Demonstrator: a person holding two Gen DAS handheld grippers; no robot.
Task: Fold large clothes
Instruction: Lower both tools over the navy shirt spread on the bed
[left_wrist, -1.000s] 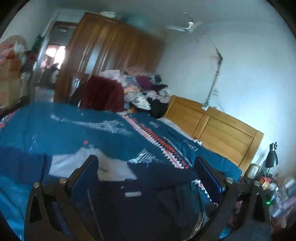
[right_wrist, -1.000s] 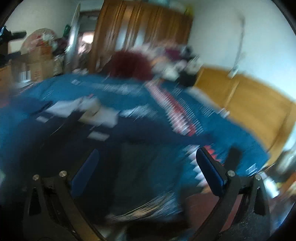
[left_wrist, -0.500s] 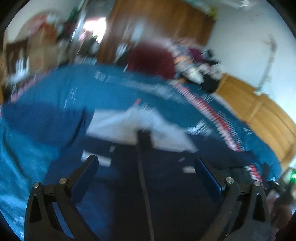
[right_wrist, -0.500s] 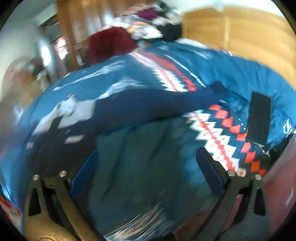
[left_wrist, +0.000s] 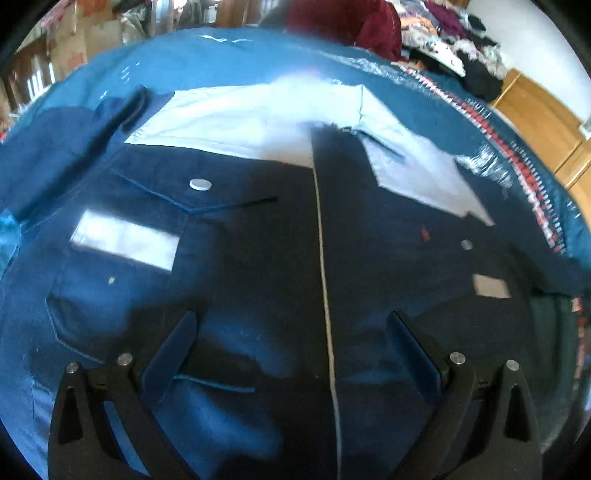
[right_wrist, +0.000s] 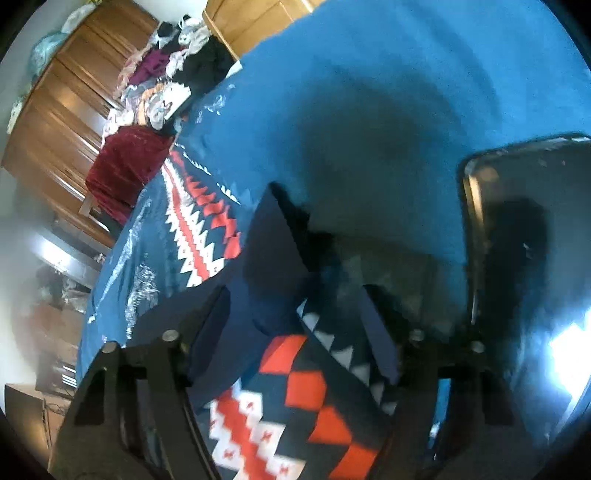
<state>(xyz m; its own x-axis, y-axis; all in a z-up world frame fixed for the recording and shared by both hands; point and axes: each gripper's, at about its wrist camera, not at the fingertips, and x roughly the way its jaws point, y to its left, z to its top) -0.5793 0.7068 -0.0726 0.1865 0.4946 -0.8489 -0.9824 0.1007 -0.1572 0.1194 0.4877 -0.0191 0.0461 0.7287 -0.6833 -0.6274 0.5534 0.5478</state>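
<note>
Laid flat on the bed (left_wrist: 229, 55): a dark navy jacket (left_wrist: 258, 258), front up, filling most of the left wrist view. Pale grey collar (left_wrist: 258, 122) spread wide at the far end. Thin light zip line (left_wrist: 323, 258) running down the middle. On the near-left chest, a flap pocket with a round silver snap (left_wrist: 200, 184) and a pale rectangular patch (left_wrist: 123, 243) below it; on the right chest, a smaller snap (left_wrist: 466, 244) and grey patch (left_wrist: 491, 286). Cloth smooth, with visible seam stitching.

Left gripper (left_wrist: 291, 325) low over the jacket's front, fingers (left_wrist: 173, 350) spread wide on either side of the zip, nothing between them; contact with the cloth not clear.

Bed covered in a teal quilt (right_wrist: 369, 92) with a zigzag band (right_wrist: 199, 229) of red, white and navy. Beyond it, a dark red garment (right_wrist: 125, 166), a heap of mixed clothes (right_wrist: 173, 77), a brown wooden wardrobe (right_wrist: 55, 122) and a light wooden headboard (left_wrist: 546, 122).

Right gripper (right_wrist: 295, 314) tilted, close to the quilt, fingers (right_wrist: 380, 339) apart with a navy sleeve end (right_wrist: 273, 236) and a fold of patterned quilt lying between them; no clamp visible. Just to the right, a glossy black phone (right_wrist: 524, 240) flat on the quilt.
</note>
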